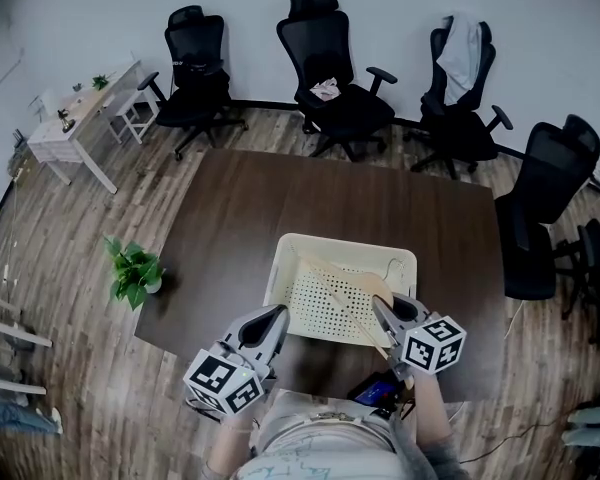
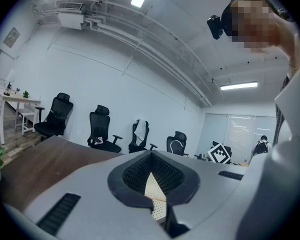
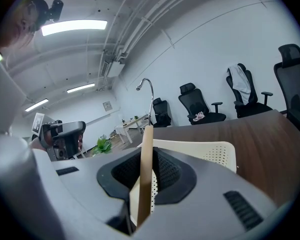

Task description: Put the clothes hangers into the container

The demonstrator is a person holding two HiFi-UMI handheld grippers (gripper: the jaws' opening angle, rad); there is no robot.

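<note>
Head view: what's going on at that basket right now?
A person is working two handheld tools at a cream perforated plastic basket on the dark brown wooden table. The right tool is clamped on a light wooden clothes hanger and holds it at the basket's near right corner, with the hanger reaching into the basket and not yet let go. The left tool is shut and empty, by the basket's near left corner.

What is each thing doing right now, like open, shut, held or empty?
Left gripper: shut, empty.
Right gripper: shut on the hanger.
Hanger: held, reaching over the basket.
Basket: upright on the table, open top.
</note>
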